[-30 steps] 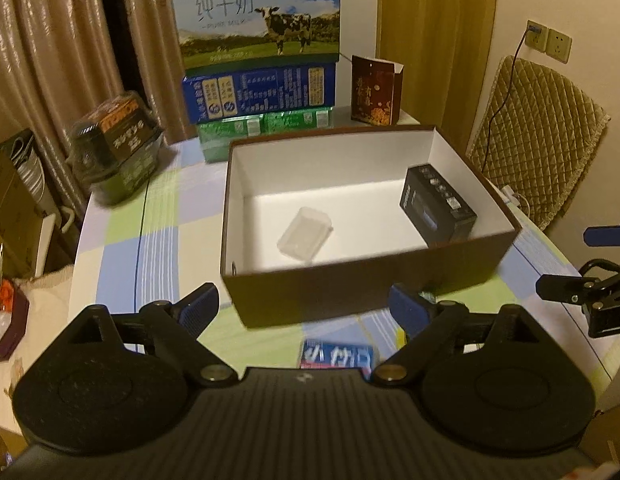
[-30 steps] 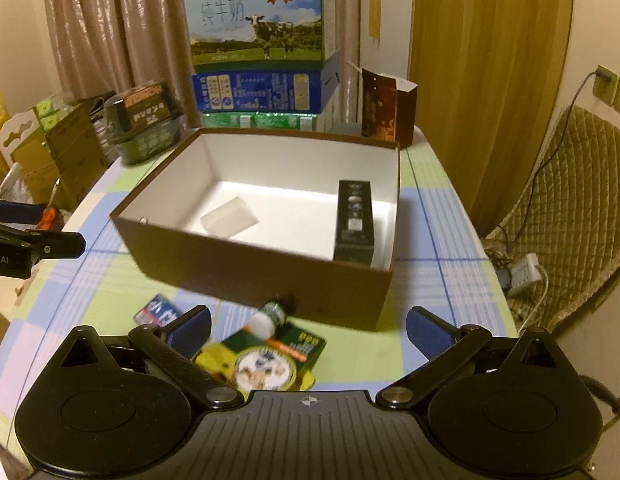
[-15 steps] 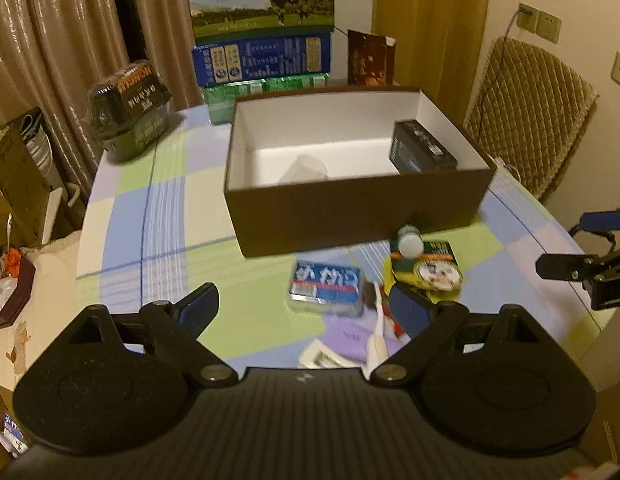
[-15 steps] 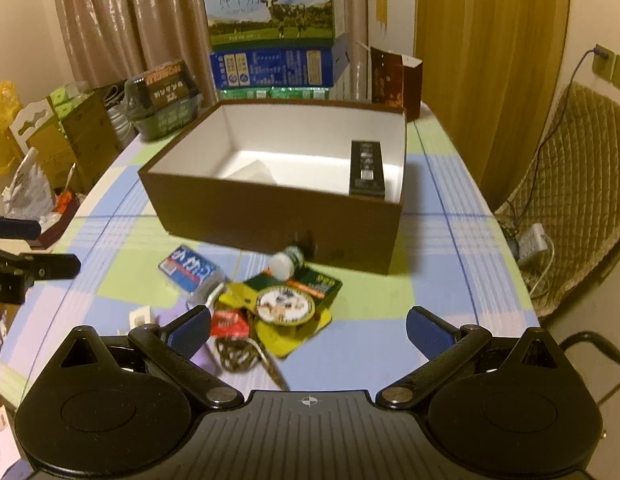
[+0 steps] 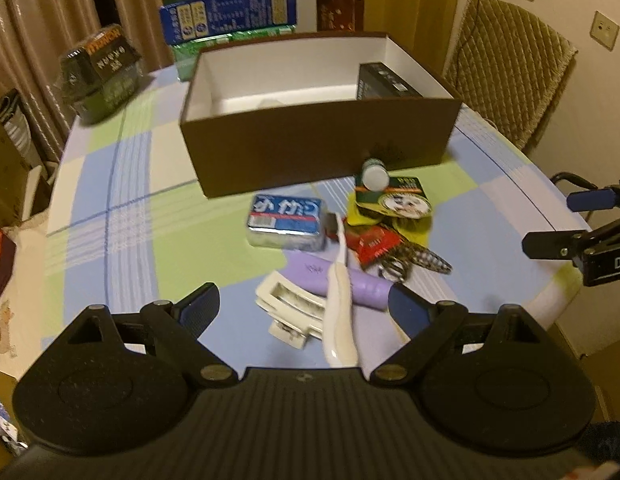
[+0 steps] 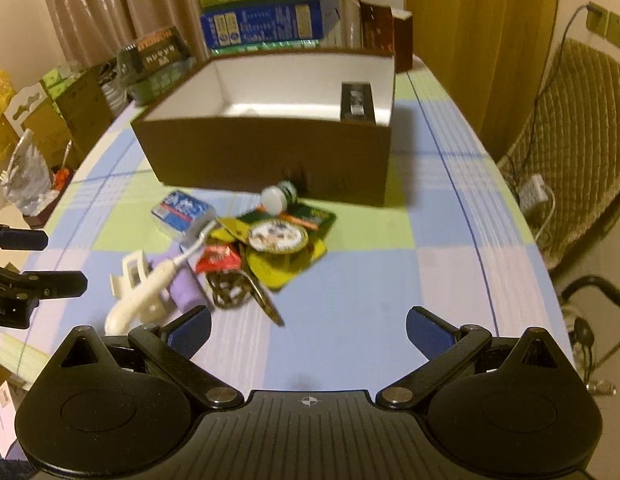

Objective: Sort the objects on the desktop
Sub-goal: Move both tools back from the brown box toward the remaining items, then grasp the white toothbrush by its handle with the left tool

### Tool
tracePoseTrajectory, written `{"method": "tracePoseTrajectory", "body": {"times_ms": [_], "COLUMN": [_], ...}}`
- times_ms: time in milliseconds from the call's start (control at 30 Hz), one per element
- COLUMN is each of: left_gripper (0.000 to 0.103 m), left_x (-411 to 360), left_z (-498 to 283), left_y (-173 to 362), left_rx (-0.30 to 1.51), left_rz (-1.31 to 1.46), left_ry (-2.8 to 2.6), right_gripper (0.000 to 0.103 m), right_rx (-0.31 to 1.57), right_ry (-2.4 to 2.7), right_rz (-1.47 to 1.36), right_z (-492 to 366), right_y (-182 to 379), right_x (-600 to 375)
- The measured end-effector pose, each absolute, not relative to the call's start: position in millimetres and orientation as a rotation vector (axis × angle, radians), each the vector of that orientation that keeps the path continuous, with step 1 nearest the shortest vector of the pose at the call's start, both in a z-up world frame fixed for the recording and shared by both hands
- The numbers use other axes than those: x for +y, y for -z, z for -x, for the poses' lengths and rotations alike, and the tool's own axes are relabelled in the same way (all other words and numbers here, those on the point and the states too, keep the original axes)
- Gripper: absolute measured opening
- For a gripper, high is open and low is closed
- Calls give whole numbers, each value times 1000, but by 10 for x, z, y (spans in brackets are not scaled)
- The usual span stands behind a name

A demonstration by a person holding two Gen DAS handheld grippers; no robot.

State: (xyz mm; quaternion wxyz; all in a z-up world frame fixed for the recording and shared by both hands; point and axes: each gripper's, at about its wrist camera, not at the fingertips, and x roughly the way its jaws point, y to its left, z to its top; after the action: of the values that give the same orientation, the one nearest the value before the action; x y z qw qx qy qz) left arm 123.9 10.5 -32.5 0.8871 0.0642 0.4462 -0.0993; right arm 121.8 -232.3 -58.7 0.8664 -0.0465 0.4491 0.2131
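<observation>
I've pulled both tongs, left (image 5: 303, 306) and right (image 6: 308, 330), back from the box (image 5: 318, 136), spread wide and empty; the toothbrush (image 5: 340, 280) is probably next.

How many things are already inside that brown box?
2 can be made out. A black box stands against the right wall of the brown box, and a pale, clear item barely shows above the front wall, mid-floor. The front wall may hide more.
</observation>
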Motion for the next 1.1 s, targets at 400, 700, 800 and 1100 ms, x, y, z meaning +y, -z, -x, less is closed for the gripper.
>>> {"method": "tracePoseTrajectory", "body": {"times_ms": [400,700,800,1100], "left_gripper": [75,61,56,40], "left_x": [60,15,-11,-119], "left_z": [-1262,-1503,-1593,-1784], "left_y": [605,818,878,1023], "left_rx": [974,1016,1025,1047], "left_rz": [-109,-137,-154,-206], "left_ry": [270,310,329,411], "right_gripper": [101,101,101,101], "right_rx": [1014,1052,1062,1081], "right_ry": [-388,-345,-330,-302], "right_rz": [82,57,46,27], "right_z": [-1298,-1399,-1437,-1516], "right_y": [880,996,1020,1082], "right_x": [-2444,-2521,-2555,-2578]}}
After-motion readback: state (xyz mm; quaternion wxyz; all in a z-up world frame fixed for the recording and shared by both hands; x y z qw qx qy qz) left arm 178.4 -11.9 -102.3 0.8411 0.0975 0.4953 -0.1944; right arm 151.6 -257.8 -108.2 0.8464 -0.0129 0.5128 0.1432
